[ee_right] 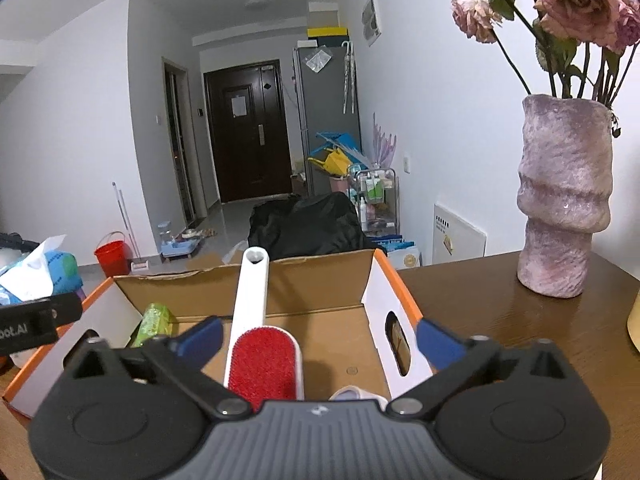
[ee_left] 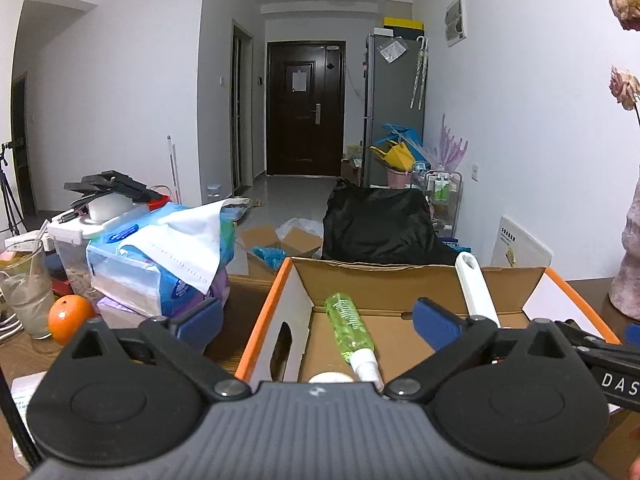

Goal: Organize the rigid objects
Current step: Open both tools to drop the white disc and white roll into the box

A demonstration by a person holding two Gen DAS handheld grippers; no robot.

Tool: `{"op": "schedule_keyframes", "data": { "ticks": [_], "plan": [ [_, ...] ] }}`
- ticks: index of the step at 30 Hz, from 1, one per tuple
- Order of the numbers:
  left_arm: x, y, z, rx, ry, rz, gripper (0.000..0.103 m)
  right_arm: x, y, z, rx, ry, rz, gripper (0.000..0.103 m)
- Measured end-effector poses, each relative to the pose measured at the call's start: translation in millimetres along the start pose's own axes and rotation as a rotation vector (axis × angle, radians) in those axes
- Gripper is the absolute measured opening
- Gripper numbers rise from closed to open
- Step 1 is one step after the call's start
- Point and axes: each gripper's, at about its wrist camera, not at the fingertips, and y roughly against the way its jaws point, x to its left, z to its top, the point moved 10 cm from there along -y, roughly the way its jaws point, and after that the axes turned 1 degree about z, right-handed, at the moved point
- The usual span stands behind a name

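Gaping wide over the cardboard box (ee_right: pixel 280 280), each hand-held gripper (ee_left: pixel 318 320) (ee_right: pixel 320 338) grips nothing.

A pink vase (ee_right: pixel 564 196) with dried roses (ee_right: pixel 576 4) is seen at 3 o'clock, standing on the brown table (ee_right: pixel 500 320). At 9 o'clock, a tissue pack (ee_left: pixel 160 256), an orange (ee_left: pixel 69 318) and a glass (ee_left: pixel 26 288) are grouped on the table, the orange just beside the glass. At 12 o'clock, a dark door (ee_left: pixel 305 110) is shown, with a grey fridge (ee_left: pixel 394 108) to its right and a black bag (ee_left: pixel 376 226) nearer.
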Motion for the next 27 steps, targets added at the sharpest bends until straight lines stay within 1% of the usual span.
{"op": "schedule_keyframes", "data": {
  "ticks": [12,22,24,27],
  "plan": [
    [4,2,0,0.007,0.019,0.004,0.103,0,2,1,-0.004,-0.008,0.000,0.103],
    [8,10,4,0.005,0.053,-0.011,0.103,-4,17,10,-0.061,-0.045,-0.003,0.103],
    [7,14,3,0.000,0.043,-0.022,0.103,-4,19,11,-0.068,-0.044,0.000,0.103],
    [9,19,2,-0.011,0.022,-0.014,0.103,-5,23,11,-0.075,-0.042,0.001,0.103]
  ]
}}
